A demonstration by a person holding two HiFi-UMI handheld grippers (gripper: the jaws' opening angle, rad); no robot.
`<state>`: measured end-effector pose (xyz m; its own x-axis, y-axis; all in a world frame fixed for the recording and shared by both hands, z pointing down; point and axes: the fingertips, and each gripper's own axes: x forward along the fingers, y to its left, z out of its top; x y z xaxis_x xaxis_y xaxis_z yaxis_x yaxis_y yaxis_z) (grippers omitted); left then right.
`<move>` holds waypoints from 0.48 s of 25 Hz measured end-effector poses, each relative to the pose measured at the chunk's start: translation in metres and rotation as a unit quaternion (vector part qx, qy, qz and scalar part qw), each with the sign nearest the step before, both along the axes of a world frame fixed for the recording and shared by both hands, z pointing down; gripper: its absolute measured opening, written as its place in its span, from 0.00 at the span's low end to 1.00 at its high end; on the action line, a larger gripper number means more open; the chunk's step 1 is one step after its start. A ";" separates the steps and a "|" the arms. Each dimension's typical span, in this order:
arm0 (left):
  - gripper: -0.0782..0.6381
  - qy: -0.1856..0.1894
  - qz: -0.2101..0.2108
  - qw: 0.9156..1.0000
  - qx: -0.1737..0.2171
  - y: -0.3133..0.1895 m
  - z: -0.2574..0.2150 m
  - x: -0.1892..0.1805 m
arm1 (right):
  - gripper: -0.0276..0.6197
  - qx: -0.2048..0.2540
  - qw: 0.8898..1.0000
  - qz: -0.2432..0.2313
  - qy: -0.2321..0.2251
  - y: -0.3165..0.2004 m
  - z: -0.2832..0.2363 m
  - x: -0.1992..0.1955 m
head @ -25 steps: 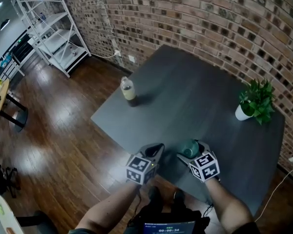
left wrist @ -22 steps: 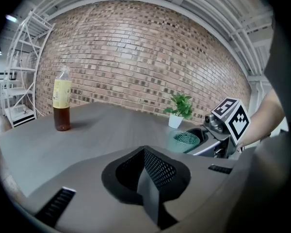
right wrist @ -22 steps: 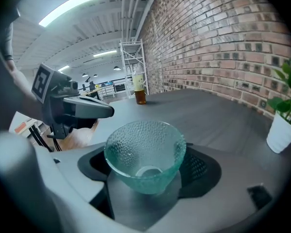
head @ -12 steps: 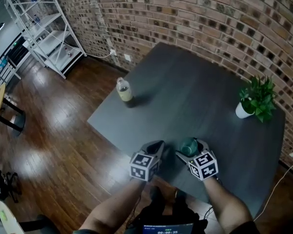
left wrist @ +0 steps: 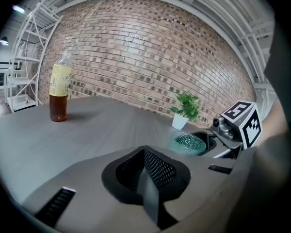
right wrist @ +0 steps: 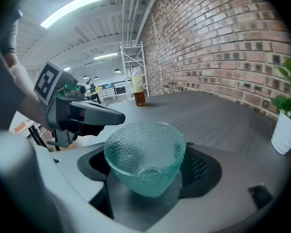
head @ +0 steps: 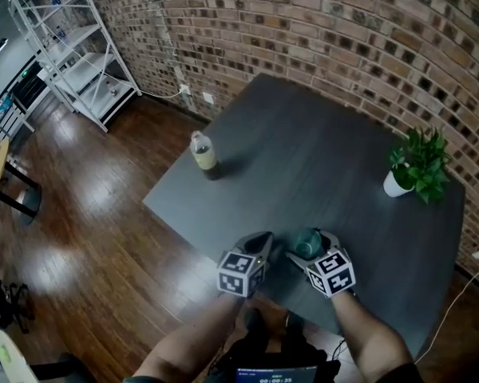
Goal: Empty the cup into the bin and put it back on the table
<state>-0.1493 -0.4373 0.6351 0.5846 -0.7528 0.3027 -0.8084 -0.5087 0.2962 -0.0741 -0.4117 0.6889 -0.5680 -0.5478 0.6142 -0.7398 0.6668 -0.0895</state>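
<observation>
pinching a green glass cup [right wrist: 144,157] between its jaws, the right tool [head: 309,246] is at the near edge of the counter [head: 303,158]. just beside it, the left tool [head: 259,242] is pressed together, empty.

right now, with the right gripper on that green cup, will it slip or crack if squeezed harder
The cup looks like dimpled glass, so probably rigid and brittle; a harder squeeze from the right gripper risks cracking. Its walls taper toward the base, so it might slide upward. It looks empty, likely light.
</observation>
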 end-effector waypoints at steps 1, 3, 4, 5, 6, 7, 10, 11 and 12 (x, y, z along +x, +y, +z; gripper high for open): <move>0.10 0.000 0.000 1.000 0.000 0.000 -0.001 0.000 | 0.67 0.001 1.000 -0.001 0.000 0.000 -0.002 0.000; 0.10 0.000 -0.001 1.000 0.001 0.001 -0.004 -0.001 | 0.71 0.004 1.000 -0.004 -0.005 0.002 -0.005 -0.001; 0.10 0.000 0.000 1.000 0.002 0.001 -0.005 -0.002 | 0.73 0.005 1.000 -0.006 -0.008 0.002 -0.007 -0.002; 0.10 0.000 0.000 1.000 0.003 0.002 -0.007 -0.002 | 0.73 0.007 1.000 -0.009 -0.009 0.003 -0.008 -0.002; 0.10 0.001 0.000 1.000 0.004 0.003 -0.008 -0.003 | 0.73 0.007 1.000 -0.011 -0.010 0.005 -0.010 -0.003; 0.10 0.002 0.000 1.000 0.005 0.004 -0.010 -0.004 | 0.73 0.007 1.000 -0.012 -0.011 0.007 -0.012 -0.003; 0.10 0.004 0.002 1.000 0.014 0.005 -0.019 -0.003 | 0.73 0.017 1.000 -0.007 -0.016 0.009 -0.023 0.001; 0.10 0.006 0.004 1.000 0.017 0.005 -0.023 -0.003 | 0.73 0.021 1.000 -0.002 -0.020 0.009 -0.028 0.004; 0.10 0.010 0.004 1.000 0.020 0.007 -0.027 -0.002 | 0.73 0.024 0.999 0.003 -0.025 0.010 -0.033 0.006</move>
